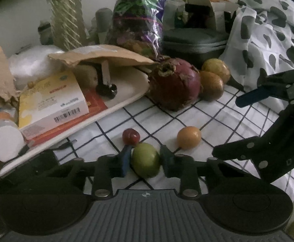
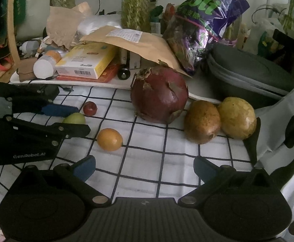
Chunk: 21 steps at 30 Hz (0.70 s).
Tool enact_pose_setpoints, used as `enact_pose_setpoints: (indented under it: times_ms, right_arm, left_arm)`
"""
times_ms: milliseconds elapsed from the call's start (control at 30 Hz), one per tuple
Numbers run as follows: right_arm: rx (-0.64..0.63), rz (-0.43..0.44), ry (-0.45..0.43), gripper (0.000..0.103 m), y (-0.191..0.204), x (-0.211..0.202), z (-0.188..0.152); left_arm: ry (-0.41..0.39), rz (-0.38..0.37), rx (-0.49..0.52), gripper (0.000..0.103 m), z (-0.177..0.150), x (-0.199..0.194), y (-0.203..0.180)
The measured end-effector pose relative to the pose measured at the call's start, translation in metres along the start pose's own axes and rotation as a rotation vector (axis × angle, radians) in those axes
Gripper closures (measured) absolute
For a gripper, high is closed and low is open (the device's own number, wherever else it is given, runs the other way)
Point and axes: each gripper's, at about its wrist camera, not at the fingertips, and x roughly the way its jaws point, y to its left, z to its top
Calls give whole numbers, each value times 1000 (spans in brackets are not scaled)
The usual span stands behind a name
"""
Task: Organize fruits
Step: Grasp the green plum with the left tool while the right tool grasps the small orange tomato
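My left gripper (image 1: 145, 159) is shut on a green fruit (image 1: 145, 160) low over the checked cloth (image 1: 217, 109). The fruit also shows in the right wrist view (image 2: 74, 118), between the left gripper's fingers (image 2: 60, 110). A small red fruit (image 1: 131, 136) lies just beyond it, and an orange fruit (image 1: 188, 137) to its right. A large dark red fruit (image 2: 159, 95) and two yellow-brown fruits (image 2: 202, 121) (image 2: 237, 118) lie farther back. My right gripper (image 2: 144, 168) is open and empty above the cloth; it shows in the left wrist view (image 1: 253, 100).
A white tray (image 1: 114, 109) at the back left holds a yellow box (image 2: 86, 61), a brown envelope (image 2: 126, 38) and a bottle (image 2: 44, 65). A grey case (image 2: 247, 70), a purple bag (image 2: 205, 16) and a spotted cloth (image 1: 267, 30) crowd the back and right.
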Motion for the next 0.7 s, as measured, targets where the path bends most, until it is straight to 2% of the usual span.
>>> enact_pose_setpoints:
  times_ms: [133, 233, 433, 600, 667, 700]
  right_arm:
    - [-5, 2, -5, 1, 2, 5, 1]
    - [1, 14, -6, 8, 3, 10, 2]
    - [-22, 40, -21, 16, 10, 17, 3]
    - [-48, 61, -34, 32, 20, 19, 5]
    - [-58, 71, -49, 44, 22, 18, 6]
    - [-59, 72, -51, 47, 23, 19, 6]
  left_arm:
    - [11, 0, -19, 74, 1, -1, 2]
    - [18, -2, -46, 74, 0, -2, 6]
    - [25, -3, -62, 75, 1, -6, 11]
    - [14, -5, -79, 75, 4, -11, 14]
    - [13, -5, -84, 75, 5, -12, 15]
    - [13, -4, -85, 75, 5, -13, 15]
